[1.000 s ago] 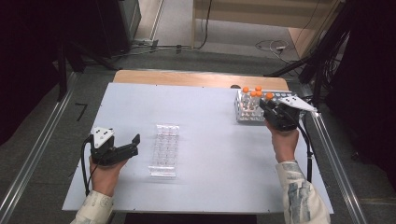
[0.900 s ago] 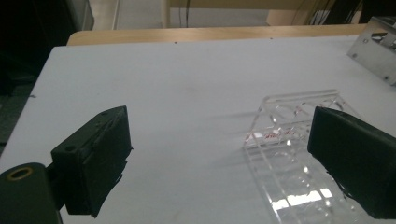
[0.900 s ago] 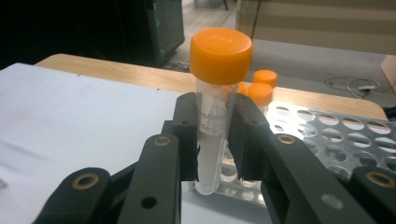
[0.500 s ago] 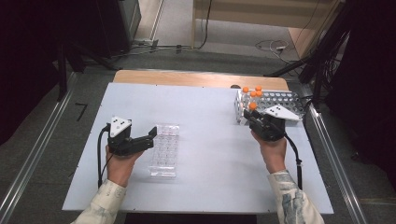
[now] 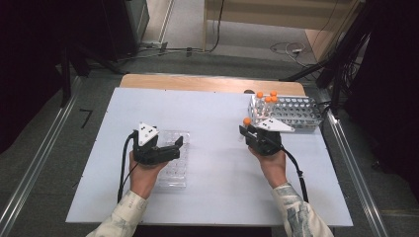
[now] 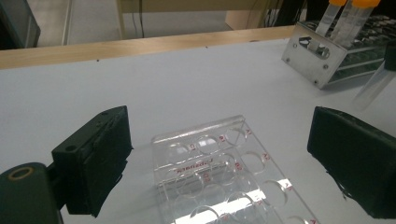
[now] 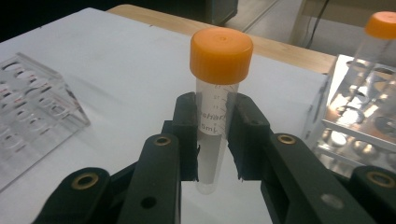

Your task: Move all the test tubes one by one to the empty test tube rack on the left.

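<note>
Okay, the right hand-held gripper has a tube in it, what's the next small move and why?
Probably carry the orange-capped tube leftward to the clear rack and line it up over an empty hole. The right hand-held gripper is clamped on the tube, upright and clear of the metal rack. The left hand-held gripper sits open astride the clear rack's end, seemingly ready to steady it.

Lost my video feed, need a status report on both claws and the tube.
Left claw open over clear rack. Right claw shut on orange-capped tube, upright, off metal rack. White tabletop between racks bare.
</note>
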Tool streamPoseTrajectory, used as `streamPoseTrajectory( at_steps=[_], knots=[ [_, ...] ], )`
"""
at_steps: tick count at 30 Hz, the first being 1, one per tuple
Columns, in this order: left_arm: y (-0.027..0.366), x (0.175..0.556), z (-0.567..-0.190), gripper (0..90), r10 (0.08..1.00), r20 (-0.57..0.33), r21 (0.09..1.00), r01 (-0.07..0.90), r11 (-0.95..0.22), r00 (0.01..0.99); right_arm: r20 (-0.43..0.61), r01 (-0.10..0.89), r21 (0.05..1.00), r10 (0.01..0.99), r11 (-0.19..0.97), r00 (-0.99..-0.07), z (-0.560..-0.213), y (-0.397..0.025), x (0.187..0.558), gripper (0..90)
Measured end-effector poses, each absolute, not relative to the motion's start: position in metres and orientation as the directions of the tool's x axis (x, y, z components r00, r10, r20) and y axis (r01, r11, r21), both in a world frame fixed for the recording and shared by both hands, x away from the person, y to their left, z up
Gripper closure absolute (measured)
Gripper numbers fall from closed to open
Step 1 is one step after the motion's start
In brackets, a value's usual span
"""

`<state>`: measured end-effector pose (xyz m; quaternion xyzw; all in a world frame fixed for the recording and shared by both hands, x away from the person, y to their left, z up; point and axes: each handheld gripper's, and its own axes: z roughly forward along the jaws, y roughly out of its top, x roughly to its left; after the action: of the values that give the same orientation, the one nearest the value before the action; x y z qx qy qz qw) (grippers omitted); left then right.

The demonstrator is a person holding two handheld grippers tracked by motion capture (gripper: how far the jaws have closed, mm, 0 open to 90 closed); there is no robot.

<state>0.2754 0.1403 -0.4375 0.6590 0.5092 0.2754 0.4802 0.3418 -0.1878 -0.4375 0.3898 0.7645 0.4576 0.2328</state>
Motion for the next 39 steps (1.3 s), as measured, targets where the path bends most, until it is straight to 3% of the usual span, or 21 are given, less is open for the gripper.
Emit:
streamPoseTrajectory(
  at_steps=[10,14,28,39],
  knots=[
    [0.124,0.279,-0.432,16.0,0.89,-0.151,0.918,0.395,-0.035,0.43,-0.011,0.357,0.876,0.753,0.325,-0.657,-0.443,-0.159,0.333,71.5],
    [0.106,0.28,-0.427,18.9,0.862,-0.127,0.913,0.398,-0.092,0.491,-0.01,0.357,0.868,0.731,0.345,-0.683,-0.446,-0.148,0.328,71.5],
    [0.071,0.292,-0.417,26.6,0.815,-0.146,0.904,0.411,-0.121,0.561,-0.012,0.349,0.859,0.696,0.375,-0.718,-0.449,-0.134,0.321,71.5],
    [0.051,0.301,-0.417,42.9,0.771,-0.147,0.901,0.405,-0.154,0.62,-0.003,0.346,0.857,0.676,0.381,-0.737,-0.449,-0.13,0.318,71.5]
  ],
)
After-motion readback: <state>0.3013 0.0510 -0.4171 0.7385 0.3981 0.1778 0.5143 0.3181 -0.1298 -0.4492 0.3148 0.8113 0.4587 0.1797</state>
